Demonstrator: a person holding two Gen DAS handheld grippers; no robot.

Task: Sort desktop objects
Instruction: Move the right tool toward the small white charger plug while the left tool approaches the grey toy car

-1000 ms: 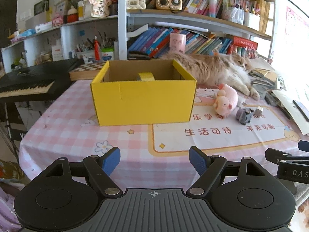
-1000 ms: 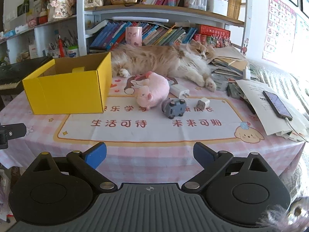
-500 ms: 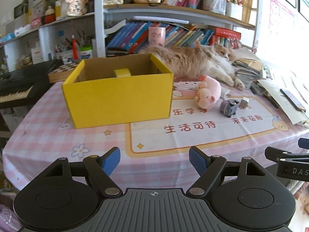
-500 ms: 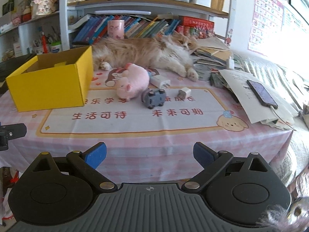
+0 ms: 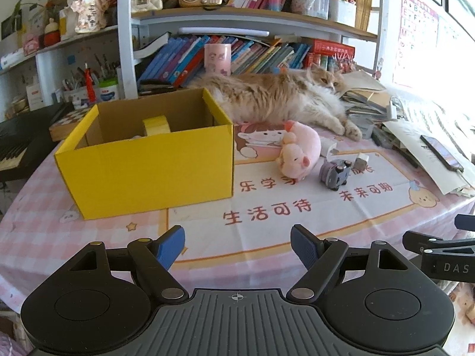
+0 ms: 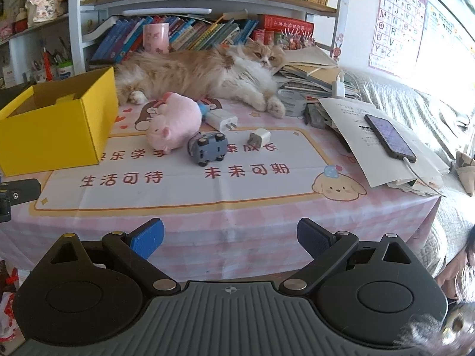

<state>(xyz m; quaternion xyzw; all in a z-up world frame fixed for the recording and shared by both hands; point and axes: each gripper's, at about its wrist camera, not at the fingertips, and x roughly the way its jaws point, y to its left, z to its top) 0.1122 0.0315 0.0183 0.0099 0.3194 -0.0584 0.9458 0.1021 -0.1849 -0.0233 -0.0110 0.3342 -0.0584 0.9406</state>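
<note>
An open yellow box [image 5: 148, 166] stands on the left of the table, also in the right wrist view [image 6: 56, 130]; a yellow tape roll [image 5: 156, 125] lies inside. Right of it lie a pink plush pig [image 5: 299, 151] [image 6: 175, 121], a grey toy car [image 5: 335, 173] [image 6: 207, 148], a small white plug [image 6: 259, 137] [image 5: 361, 161] and a larger white charger [image 6: 222, 119]. My left gripper [image 5: 237, 247] is open and empty above the table's front edge. My right gripper [image 6: 230, 235] is open and empty, in front of the table edge.
An orange and white cat [image 6: 202, 74] lies along the back of the table. Papers with a phone [image 6: 389, 136] and stacked books sit at the right. A bookshelf [image 5: 252, 17] stands behind, a keyboard [image 5: 17, 145] at the left. A printed mat [image 6: 193, 175] covers the pink checked cloth.
Both grippers have swung to the right and a little closer, so the box slid left in view and the toys came nearer. Both stay open and empty.
</note>
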